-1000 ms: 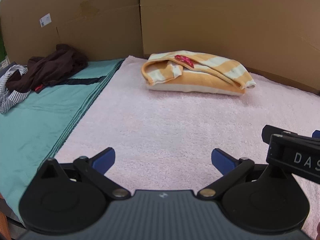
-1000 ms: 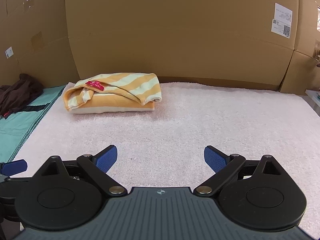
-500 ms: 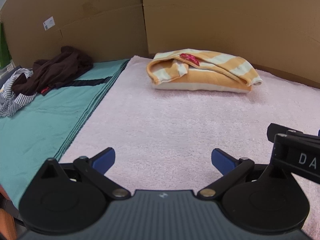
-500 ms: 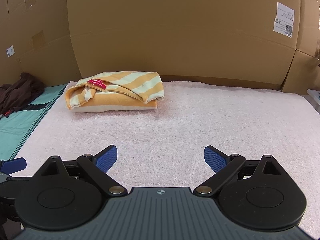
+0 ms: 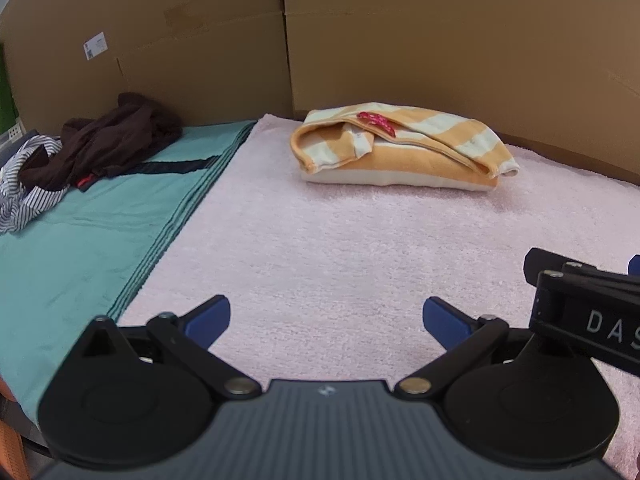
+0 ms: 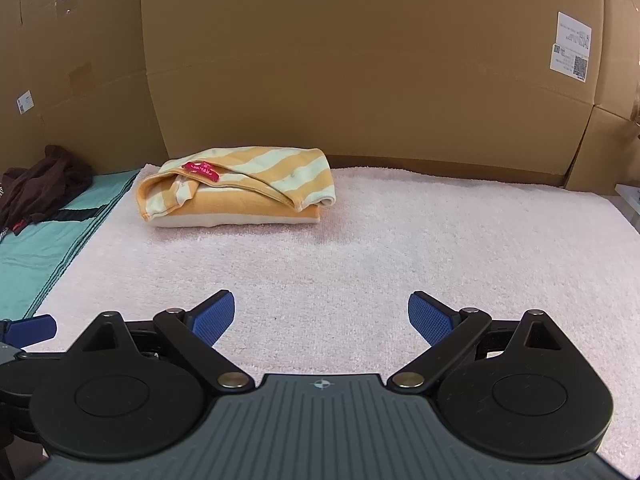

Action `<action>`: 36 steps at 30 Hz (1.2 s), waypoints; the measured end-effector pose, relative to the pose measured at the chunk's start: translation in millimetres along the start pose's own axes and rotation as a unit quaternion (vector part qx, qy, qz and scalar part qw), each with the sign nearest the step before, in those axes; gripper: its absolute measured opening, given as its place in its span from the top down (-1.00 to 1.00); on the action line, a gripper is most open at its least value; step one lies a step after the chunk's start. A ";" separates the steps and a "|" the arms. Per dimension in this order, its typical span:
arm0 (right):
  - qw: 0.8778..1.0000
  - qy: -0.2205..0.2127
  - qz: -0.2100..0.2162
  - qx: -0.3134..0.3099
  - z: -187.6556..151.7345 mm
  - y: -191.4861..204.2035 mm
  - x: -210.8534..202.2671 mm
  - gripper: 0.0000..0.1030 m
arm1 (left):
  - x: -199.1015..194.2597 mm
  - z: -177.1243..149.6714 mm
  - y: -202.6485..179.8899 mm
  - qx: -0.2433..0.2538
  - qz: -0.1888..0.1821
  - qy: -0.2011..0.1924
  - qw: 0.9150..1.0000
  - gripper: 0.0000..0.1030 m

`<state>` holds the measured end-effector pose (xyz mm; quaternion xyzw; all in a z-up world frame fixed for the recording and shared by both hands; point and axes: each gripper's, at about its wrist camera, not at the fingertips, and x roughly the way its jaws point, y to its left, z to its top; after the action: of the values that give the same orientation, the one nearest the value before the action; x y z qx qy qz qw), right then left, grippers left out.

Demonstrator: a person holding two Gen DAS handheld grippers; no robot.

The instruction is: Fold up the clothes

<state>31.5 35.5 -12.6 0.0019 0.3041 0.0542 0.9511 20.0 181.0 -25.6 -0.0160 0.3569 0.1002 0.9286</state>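
1. Surroundings: tall brown corrugated cardboard panels wall off the far side beyond both sets of tongs; white printed labels are stuck on them, one at far right and one at far left.
2. Ground cover: a pale pink terry towel lies flat under and ahead of both tongs. A teal woven cloth with dark edge stripes adjoins it to the left of the left tongs.
3. Unfolded items: a crumpled dark brown garment sits on the teal cloth, far-left of the left tongs, touching a navy-and-white striped garment heaped beside it.
4. Obstructions: nothing lies on the pink towel between either set of tongs and the folded piece.
5. Containers: none seen; all textiles rest directly on the cloths.
6. Task item: a folded orange-and-cream striped garment with a red sewn label on top lies well ahead of both tongs, near the cardboard wall. Its long axis runs left to right across the view; the label end sits to the left.
7. Left gripper: blue-padded jaws spread wide, holding nothing, above the pink towel.
8. Right gripper: blue-padded jaws spread wide, holding nothing, just beside the left one.
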 end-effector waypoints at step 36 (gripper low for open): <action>1.000 0.000 0.002 0.012 -2.8 -6.4 -2.6 -0.87 | -1.4 -3.7 1.4 0.000 -0.014 0.011 1.000 -0.99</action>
<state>28.5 28.8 -13.6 0.0144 0.3043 0.0524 0.9510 16.2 181.7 -27.4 -0.0220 0.3665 0.0875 0.9260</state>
